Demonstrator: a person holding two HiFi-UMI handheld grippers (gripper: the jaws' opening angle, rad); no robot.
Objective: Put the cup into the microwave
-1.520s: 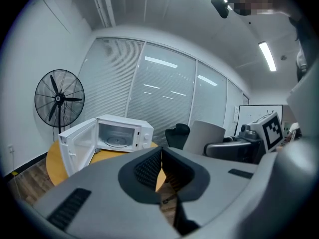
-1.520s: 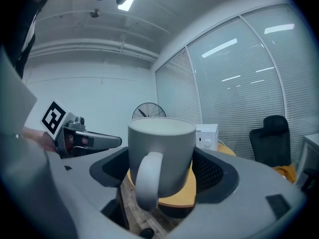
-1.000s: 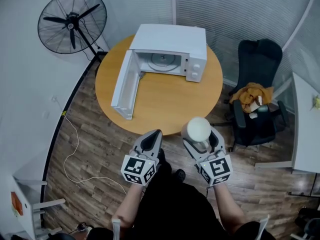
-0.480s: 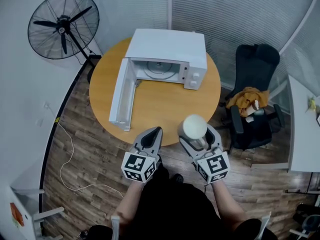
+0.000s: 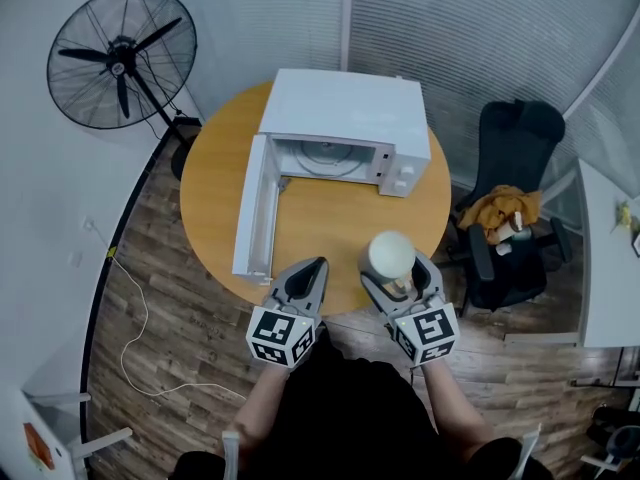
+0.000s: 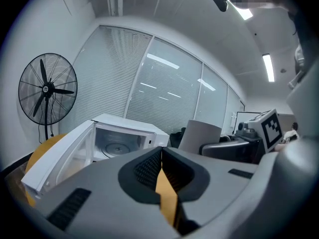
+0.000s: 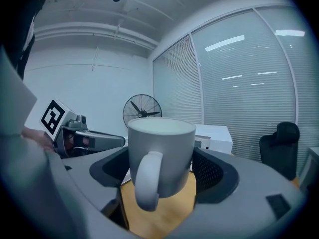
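Cup (image 5: 391,255) stands upright, clamped in the jaws of the right gripper (image 5: 398,273), over the near edge of the round table (image 5: 318,223). The left gripper (image 5: 316,268) hovers beside it, jaws pressed together on nothing. Across the table the microwave (image 5: 345,118) stands with its door (image 5: 253,208) swung wide. Carrying seems the step in hand; next, I'd say, a forward reach inside it, clear of the door.

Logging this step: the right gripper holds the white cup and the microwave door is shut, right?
Not quite. The right gripper does hold the white cup, but the microwave door is open, swung out to the left, as the head view shows.
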